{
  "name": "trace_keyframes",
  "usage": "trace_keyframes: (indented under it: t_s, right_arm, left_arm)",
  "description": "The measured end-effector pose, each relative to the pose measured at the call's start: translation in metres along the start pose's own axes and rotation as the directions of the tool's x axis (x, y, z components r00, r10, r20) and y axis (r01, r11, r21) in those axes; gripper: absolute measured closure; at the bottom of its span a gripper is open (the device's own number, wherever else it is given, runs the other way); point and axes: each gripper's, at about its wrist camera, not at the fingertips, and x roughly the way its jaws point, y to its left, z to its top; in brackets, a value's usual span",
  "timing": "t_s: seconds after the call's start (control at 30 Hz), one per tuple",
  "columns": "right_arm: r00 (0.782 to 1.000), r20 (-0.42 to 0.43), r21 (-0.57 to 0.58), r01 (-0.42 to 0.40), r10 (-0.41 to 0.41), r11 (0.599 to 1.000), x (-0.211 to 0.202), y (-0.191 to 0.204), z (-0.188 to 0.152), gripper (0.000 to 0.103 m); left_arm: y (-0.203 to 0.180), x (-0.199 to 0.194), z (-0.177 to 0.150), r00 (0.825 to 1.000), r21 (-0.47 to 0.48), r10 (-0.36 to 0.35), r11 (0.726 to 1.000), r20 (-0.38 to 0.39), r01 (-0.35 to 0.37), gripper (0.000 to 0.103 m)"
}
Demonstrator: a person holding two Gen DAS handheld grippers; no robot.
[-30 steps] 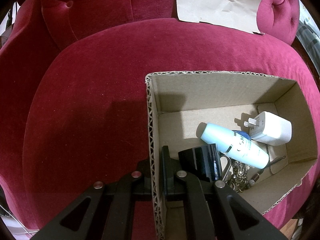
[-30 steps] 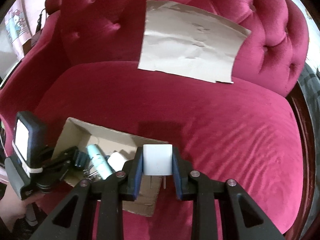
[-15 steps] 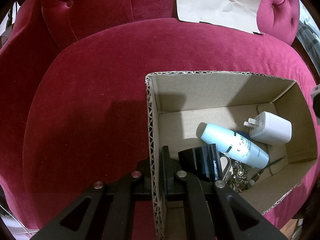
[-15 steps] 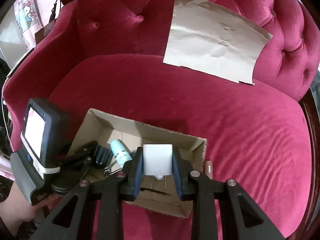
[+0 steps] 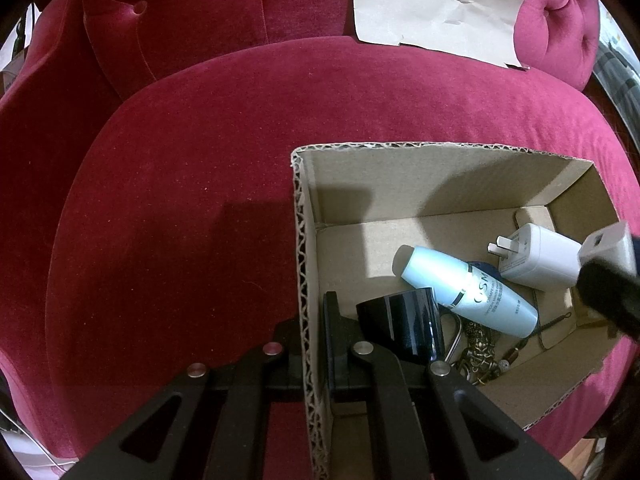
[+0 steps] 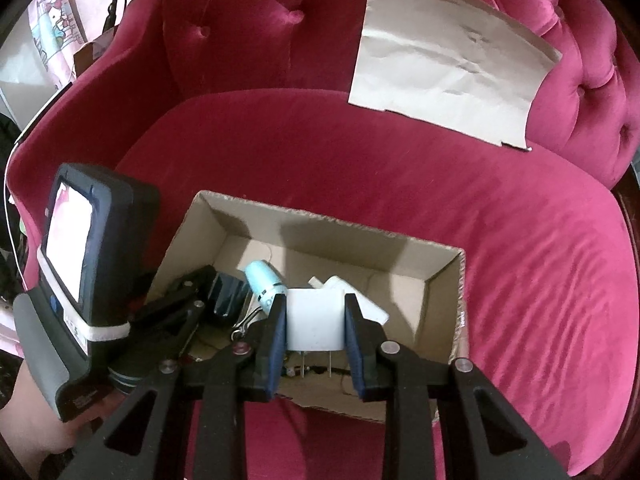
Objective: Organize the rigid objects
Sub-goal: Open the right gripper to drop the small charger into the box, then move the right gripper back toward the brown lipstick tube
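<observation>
I operate both grippers over a red velvet armchair (image 6: 360, 184); an open cardboard box (image 5: 440, 184) sits on the seat cushion, toward the cushion's front edge. My left gripper (image 5: 314, 320) has its fingers closed on the box's left wall, one finger outside and one inside; the corrugated edge runs up between them. My right gripper (image 6: 316, 320) has its fingers clamped on a white charger (image 6: 316, 324), prongs pointing down, held above the box interior near its front wall; in the left wrist view this charger (image 5: 608, 244) enters at the right edge, over the box's right end. Inside the box, on its floor: a black cup (image 5: 400, 324) lying on its side next to the left wall; a pale blue bottle (image 5: 464, 288) lying diagonally, touching the cup; a second white plug adapter (image 5: 536, 258) at the right end, beside the bottle; a metal keychain (image 5: 480, 352) near the front wall. A sheet of brown paper (image 6: 448, 76) leans against the armchair's backrest, well apart from the box.
</observation>
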Motion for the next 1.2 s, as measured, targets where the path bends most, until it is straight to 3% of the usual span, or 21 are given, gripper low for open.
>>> trace_keyframes:
  t_s: [0.9,0.93,1.2]
  right_arm:
    - [1.000,0.001,0.053,-0.014,0.014,0.998,0.004,-0.005,-0.006,0.075]
    - [1.000,0.005,0.053,-0.008,0.008,0.999,0.003,-0.005,-0.005,0.073]
    - [0.999,0.037,0.066,0.029,-0.031,0.997,-0.006,-0.006,0.001,0.021]
  left_arm:
    - [0.000,0.001,0.000,1.000,0.002,0.003,1.000,0.000,-0.003,0.098]
    - [0.000,0.000,0.000,1.000,0.003,0.004,1.000,0.001,-0.004,0.098]
    - [0.000,0.001,0.000,1.000,0.003,0.005,1.000,0.001,-0.005,0.098]
